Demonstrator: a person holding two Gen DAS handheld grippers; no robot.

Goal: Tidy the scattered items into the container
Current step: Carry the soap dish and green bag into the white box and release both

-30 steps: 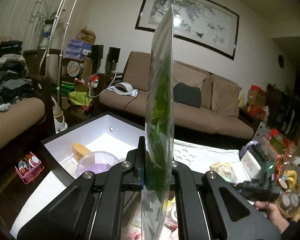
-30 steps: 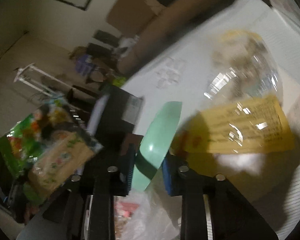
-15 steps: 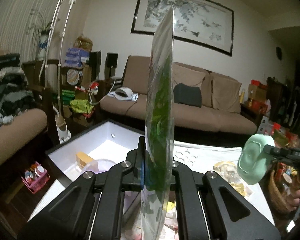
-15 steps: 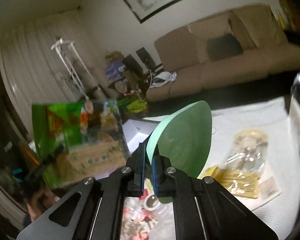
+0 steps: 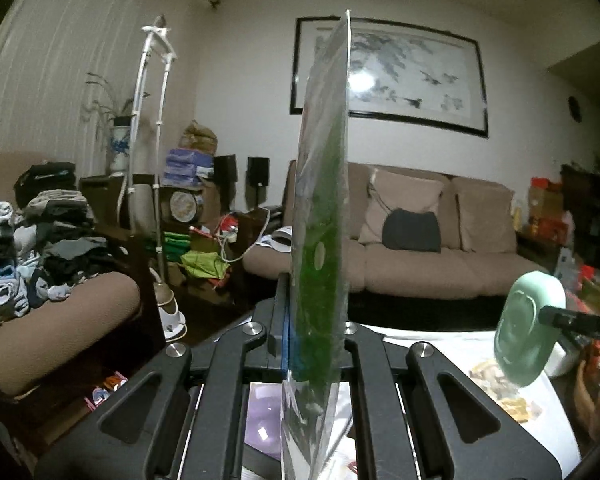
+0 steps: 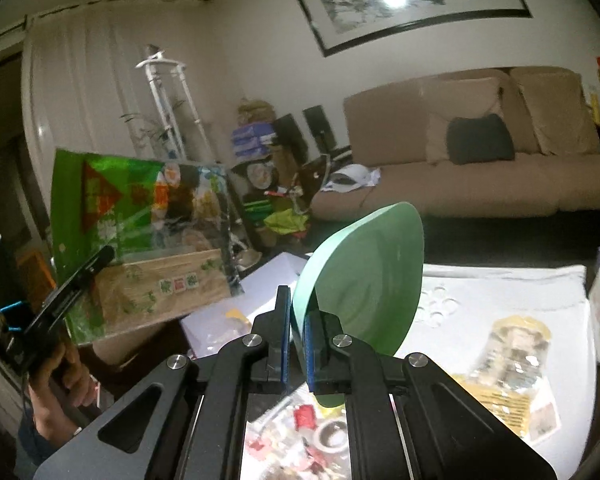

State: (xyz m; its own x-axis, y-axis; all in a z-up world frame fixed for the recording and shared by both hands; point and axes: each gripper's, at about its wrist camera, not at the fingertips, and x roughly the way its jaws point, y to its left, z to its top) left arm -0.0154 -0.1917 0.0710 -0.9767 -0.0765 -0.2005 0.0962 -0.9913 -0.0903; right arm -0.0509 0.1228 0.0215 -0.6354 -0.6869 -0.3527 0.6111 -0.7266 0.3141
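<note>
My left gripper [image 5: 314, 320] is shut on a green snack packet [image 5: 322, 216], seen edge-on and held upright above the table; the packet's printed face shows in the right wrist view [image 6: 140, 240]. My right gripper [image 6: 298, 332] is shut on the rim of a pale green bowl [image 6: 364, 276], held raised; the bowl also shows at the right of the left wrist view [image 5: 528, 340]. The white container [image 6: 256, 292] sits on the table behind the bowl, holding a yellow item [image 6: 234, 315].
A clear packet with a yellow label [image 6: 512, 356] lies on the white cloth [image 6: 500, 292]. Small packets and a tape roll [image 6: 332, 436] lie under the right gripper. A brown sofa [image 5: 420, 248] stands behind; an armchair with piled clothes [image 5: 40, 232] is at left.
Both grippers have risen and tilted up with their loads. The container has dropped out of the left wrist view. The right gripper lifted the bowl off the table and levelled out.
</note>
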